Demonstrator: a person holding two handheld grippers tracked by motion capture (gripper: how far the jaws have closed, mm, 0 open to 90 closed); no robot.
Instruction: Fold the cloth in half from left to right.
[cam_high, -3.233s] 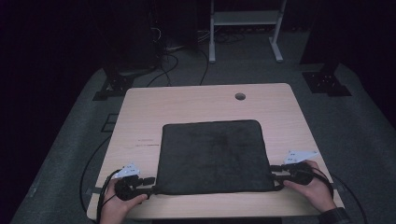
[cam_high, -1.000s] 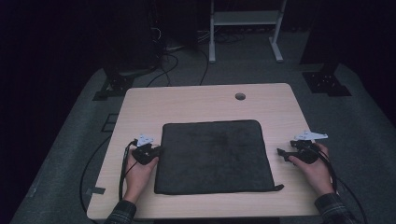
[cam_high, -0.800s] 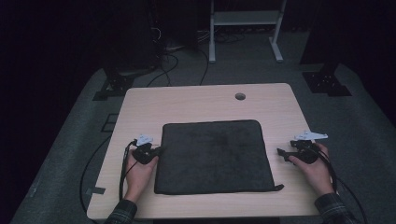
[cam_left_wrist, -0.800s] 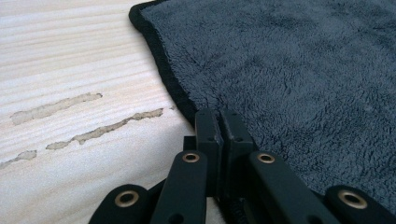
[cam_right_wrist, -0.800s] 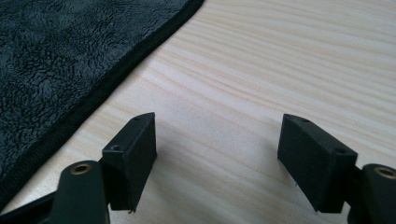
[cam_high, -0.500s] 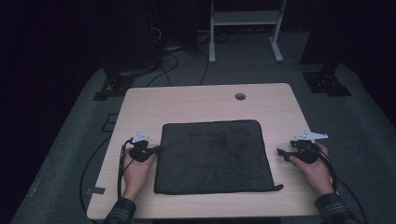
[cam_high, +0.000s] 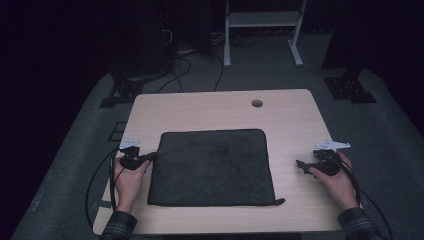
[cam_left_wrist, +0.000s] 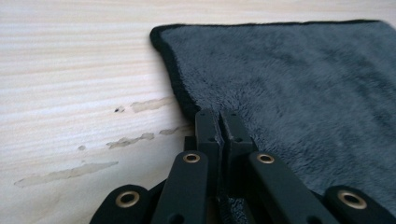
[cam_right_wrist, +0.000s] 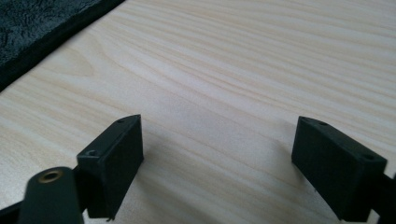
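- high view: a dark cloth (cam_high: 212, 167) lies flat in the middle of the table (cam_high: 290, 120), closer to the near edge than to the far one.
- high view: the left gripper (cam_high: 150, 157) is at the left edge of the cloth, in its upper half, and its tips touch the hem there.
- high view: the right gripper (cam_high: 300, 163) is held low over bare wood, well apart from the right edge of the cloth, and it points toward the cloth.
- high view: a small round hole (cam_high: 257, 103) is in the table near the far edge.
- left gripper view: the left gripper (cam_left_wrist: 219, 119) has its jaws pressed together, and the black hem of the cloth (cam_left_wrist: 289, 88) is pinched between them, just below the cloth's corner.
- left gripper view: pale scuff marks (cam_left_wrist: 112, 140) are on the wood beside the hem.
- right gripper view: the right gripper (cam_right_wrist: 219, 161) has its jaws wide apart; they have just been opening, and between them is only bare table (cam_right_wrist: 261, 60).
- right gripper view: one edge of the cloth (cam_right_wrist: 42, 23) shows in the upper left corner, away from the jaws.
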